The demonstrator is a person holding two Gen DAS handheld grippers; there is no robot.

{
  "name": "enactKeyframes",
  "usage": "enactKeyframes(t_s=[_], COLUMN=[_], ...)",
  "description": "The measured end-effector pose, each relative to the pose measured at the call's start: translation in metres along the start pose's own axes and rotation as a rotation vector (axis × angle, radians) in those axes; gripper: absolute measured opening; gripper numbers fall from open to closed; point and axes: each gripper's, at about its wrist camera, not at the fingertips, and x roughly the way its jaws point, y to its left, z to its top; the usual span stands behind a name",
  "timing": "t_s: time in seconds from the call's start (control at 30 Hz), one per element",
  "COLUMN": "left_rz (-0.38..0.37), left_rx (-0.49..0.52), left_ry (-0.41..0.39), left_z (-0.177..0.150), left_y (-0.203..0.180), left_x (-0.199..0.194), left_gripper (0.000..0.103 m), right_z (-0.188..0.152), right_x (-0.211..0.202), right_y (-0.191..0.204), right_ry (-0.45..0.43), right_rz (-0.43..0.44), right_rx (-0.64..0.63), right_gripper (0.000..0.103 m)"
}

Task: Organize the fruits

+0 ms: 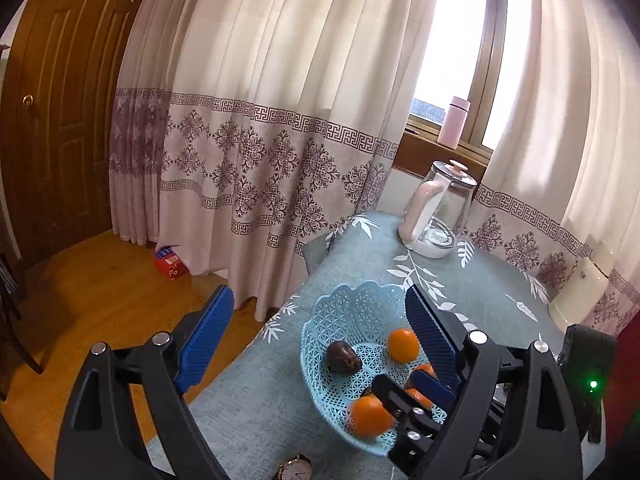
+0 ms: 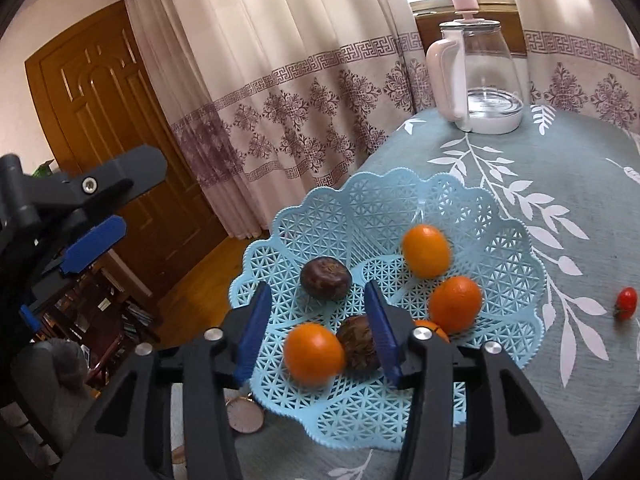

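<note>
Left hand-held gripper [image 1: 318, 322] hangs wide open and empty beside the pale blue basket [image 2: 516, 240] on the bench; right hand-held gripper [image 2: 316, 322], also wide, hovers over an orange [image 2: 314, 354] inside — firm, smooth, likely rolls, so grip across its middle.

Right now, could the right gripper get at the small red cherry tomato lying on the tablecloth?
Probably yes: the right gripper is open over the basket, and the cherry tomato lies clear to its right.
</note>
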Motion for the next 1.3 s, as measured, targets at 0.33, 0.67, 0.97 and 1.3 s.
enactKeyframes(t_s=[0.33, 0.67, 0.97, 1.3], left_rz=[-0.001, -0.037, -0.06, -0.064], left_rx=[0.006, 0.041, 0.066, 0.074], left_ry=[0.007, 0.011, 0.007, 0.019], left_z=[-0.003, -0.007, -0.011, -0.014], left_y=[-0.003, -0.019, -0.032, -0.037], left_x=[0.001, -0.002, -0.006, -0.006], left_gripper=[0.089, 0.093, 0.095, 0.098], right_z=[-0.001, -0.014, -0.01, -0.008], right_x=[-0.021, -0.058, -0.091, -0.123], right_y=[-0.033, -0.059, -0.103, -0.167], right_ry=[-0.04, -0.099, -0.121, -0.129], right_rz=[-0.057, -0.174, -0.292, -0.421], right_rx=[0.076, 0.067, 0.105, 0.192], right_gripper=[0.05, 0.05, 0.05, 0.05])
